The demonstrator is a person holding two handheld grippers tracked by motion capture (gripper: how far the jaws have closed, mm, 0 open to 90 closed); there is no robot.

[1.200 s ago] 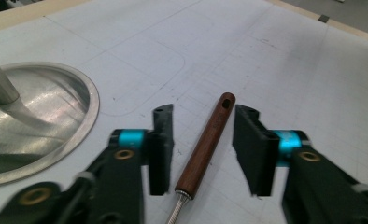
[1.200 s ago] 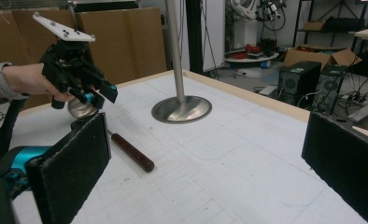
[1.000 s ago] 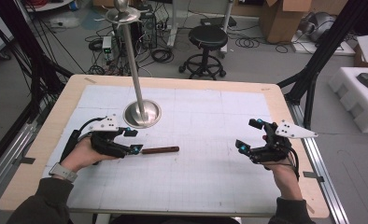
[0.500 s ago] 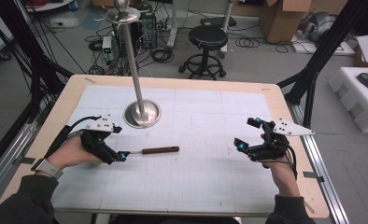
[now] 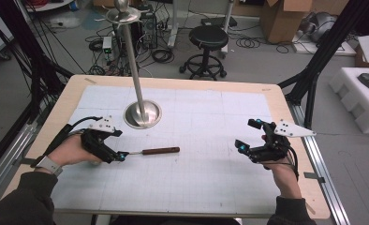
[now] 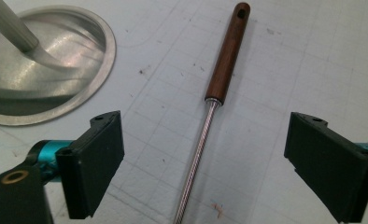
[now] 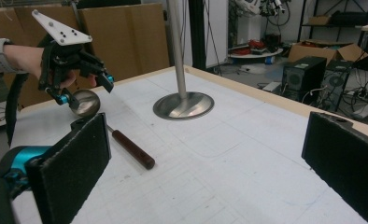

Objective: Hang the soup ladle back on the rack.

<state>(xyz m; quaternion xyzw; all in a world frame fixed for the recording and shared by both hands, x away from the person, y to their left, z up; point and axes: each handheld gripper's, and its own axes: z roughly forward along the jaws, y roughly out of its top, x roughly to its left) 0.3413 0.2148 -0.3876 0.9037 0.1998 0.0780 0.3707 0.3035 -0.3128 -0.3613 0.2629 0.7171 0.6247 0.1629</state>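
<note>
A ladle lies flat on the white gridded mat, with a brown wooden handle (image 5: pixel 160 150) and a thin metal shaft (image 6: pixel 198 158). Its steel bowl (image 7: pixel 85 102) rests under the person's left hand. My left gripper (image 5: pixel 117 146) is open, its two black jaws standing on either side of the shaft (image 6: pixel 206 140) without touching it. From the right gripper view the left gripper (image 7: pixel 85 91) hovers just above the bowl. My right gripper (image 5: pixel 247 135) is open near the table's right edge, with nothing between its jaws (image 7: pixel 205 154).
A tall steel pole on a round base (image 5: pixel 143 115) stands at the back left of the mat, close beyond the ladle (image 6: pixel 42 84) (image 7: pixel 183 105). Beyond the wooden table edge (image 5: pixel 173 80) are a stool (image 5: pixel 210 40), cables and boxes.
My left gripper has drawn back to the left and slightly toward the person, baring more of the ladle's metal shaft. The ladle and my right gripper have stayed put.
</note>
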